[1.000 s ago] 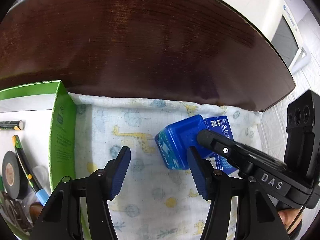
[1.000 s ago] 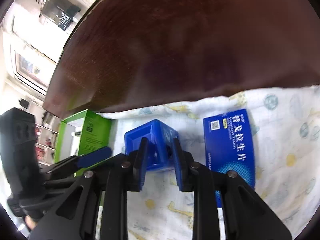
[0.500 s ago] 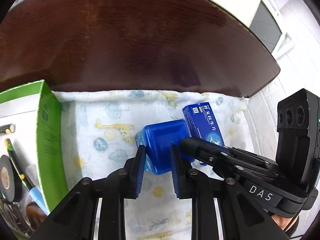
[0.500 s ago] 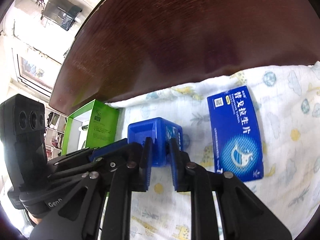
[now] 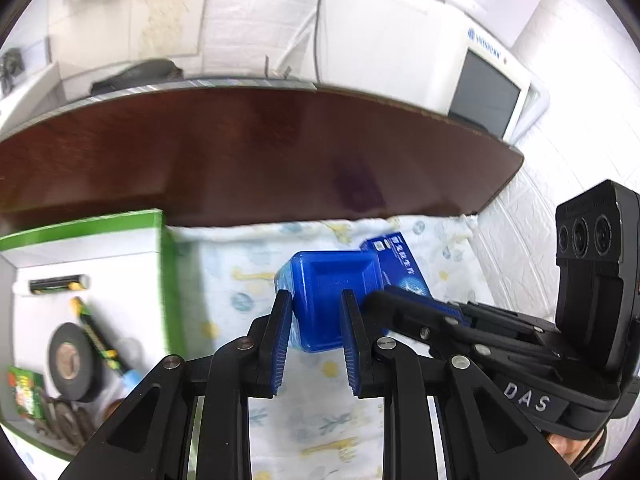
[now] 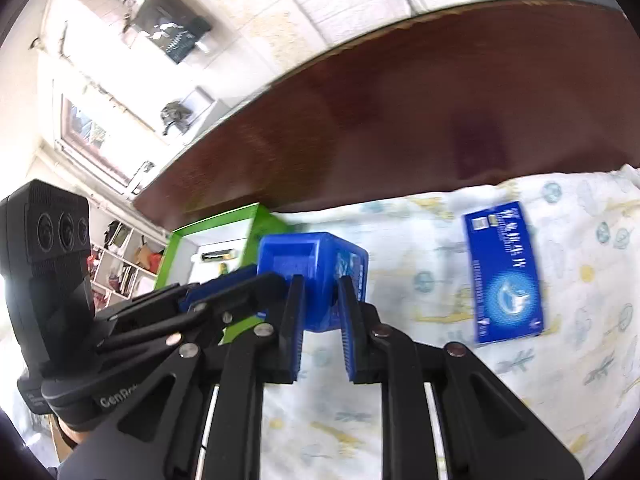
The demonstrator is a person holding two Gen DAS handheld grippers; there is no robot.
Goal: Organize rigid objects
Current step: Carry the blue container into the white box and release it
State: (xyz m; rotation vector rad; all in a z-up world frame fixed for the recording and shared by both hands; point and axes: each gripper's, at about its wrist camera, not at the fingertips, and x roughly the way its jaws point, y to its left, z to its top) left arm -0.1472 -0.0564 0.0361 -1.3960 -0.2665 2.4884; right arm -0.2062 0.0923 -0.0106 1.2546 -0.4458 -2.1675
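A blue plastic box [image 5: 332,292] hangs lifted above the printed cloth [image 5: 240,304], held from two sides. My left gripper [image 5: 314,300] is shut on its near edge. My right gripper [image 6: 320,286] is shut on another edge of the same blue plastic box [image 6: 312,272]; in the left wrist view its black fingers [image 5: 400,304] come in from the right. A flat blue carton [image 6: 504,276] lies on the cloth to the right, partly hidden behind the box as the flat blue carton [image 5: 396,260] in the left wrist view.
A green-walled open box [image 5: 164,280] stands left of the cloth, holding a roll of black tape [image 5: 74,360], a pen [image 5: 96,332] and small items. The dark wooden table [image 5: 260,152] stretches beyond. A white appliance [image 5: 440,52] stands past its far edge.
My left gripper closed on the blue box, which the right gripper held before. Both grippers then rose with the box, and the views now take in the room beyond the table.
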